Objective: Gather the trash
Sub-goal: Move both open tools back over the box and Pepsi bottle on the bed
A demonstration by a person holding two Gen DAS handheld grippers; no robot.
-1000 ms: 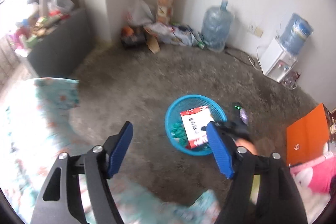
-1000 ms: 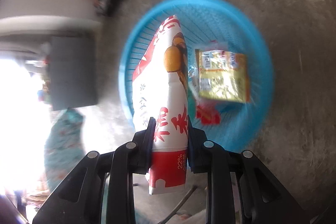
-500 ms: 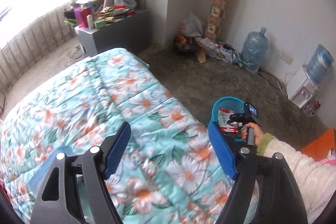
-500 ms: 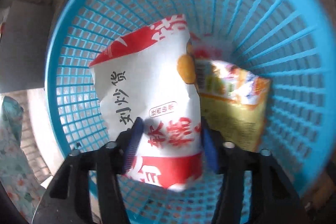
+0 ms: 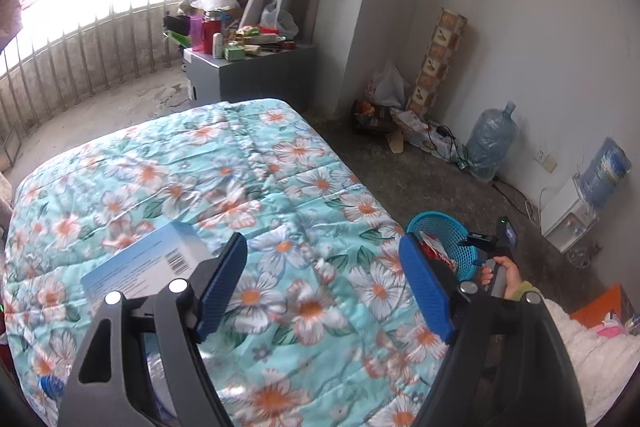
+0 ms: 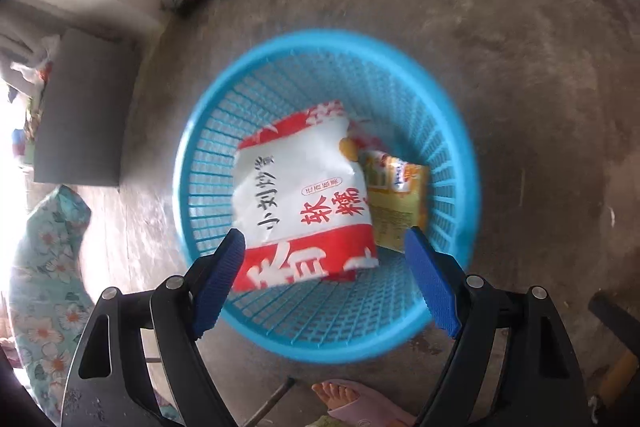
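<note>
Concrete floor (image 6: 500, 27), snack bag (image 6: 304, 195) below opening right gripper (image 6: 324, 283)

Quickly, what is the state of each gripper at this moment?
Left gripper: open, holding nothing.
Right gripper: jaws opening, holding nothing; snack bag lies in the basket.

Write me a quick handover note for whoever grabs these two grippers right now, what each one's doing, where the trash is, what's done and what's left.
Right gripper: jaws opening above the blue basket on the floor, nothing pressed between the pads.
Left gripper: open, empty, over the floral quilt.
Done: the red-and-white snack bag lies in the basket beside a yellow wrapper.
Left: a light blue box lies on the quilt by the left gripper's fingers; probably the next pick. Other trash on the bed can't be made out.
</note>
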